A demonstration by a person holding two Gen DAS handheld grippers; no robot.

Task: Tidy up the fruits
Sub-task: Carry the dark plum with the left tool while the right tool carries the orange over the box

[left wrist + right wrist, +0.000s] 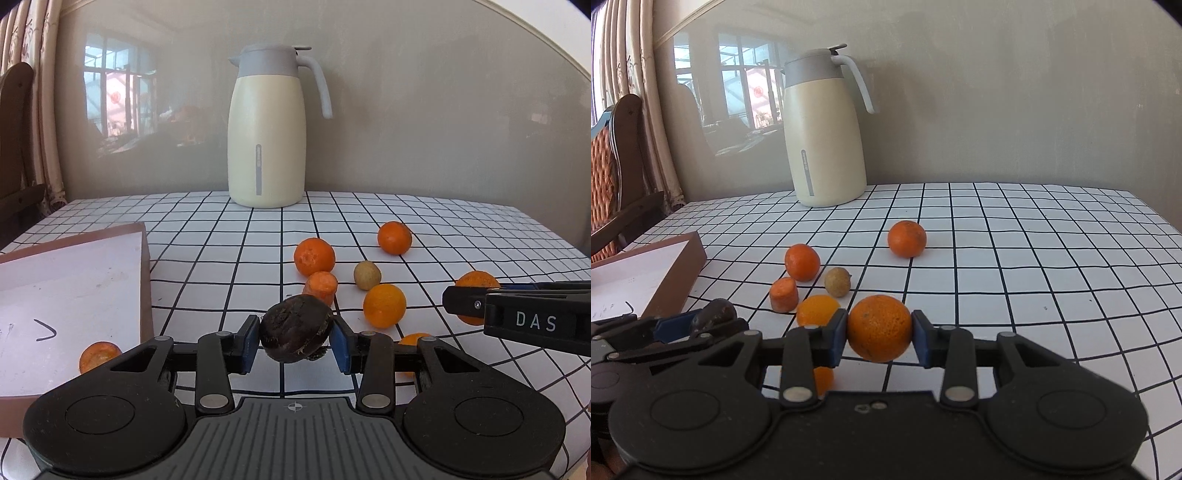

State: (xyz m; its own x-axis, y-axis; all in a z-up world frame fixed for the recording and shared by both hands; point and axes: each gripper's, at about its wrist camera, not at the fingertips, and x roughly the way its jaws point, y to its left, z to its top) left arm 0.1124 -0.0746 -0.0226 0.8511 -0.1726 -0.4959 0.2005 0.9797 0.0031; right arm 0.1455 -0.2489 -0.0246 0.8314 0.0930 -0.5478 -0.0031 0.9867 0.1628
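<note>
My left gripper (294, 345) is shut on a dark brown round fruit (294, 329) and holds it above the checked tablecloth. My right gripper (879, 339) is shut on an orange (879, 328); it also shows in the left wrist view (477, 280) at the right. Loose on the cloth lie several oranges (907, 239) (802, 262) (384, 305), a carrot chunk (783, 294) and a small tan fruit (837, 282). Another orange piece (99, 355) lies beside the box. The left gripper with its dark fruit shows in the right wrist view (714, 314) at the left.
A brown box with a white inside (74, 288) lies at the left of the table. A cream and grey thermos jug (266, 125) stands at the back by the wall. A wooden chair (617, 155) stands off the table's left side.
</note>
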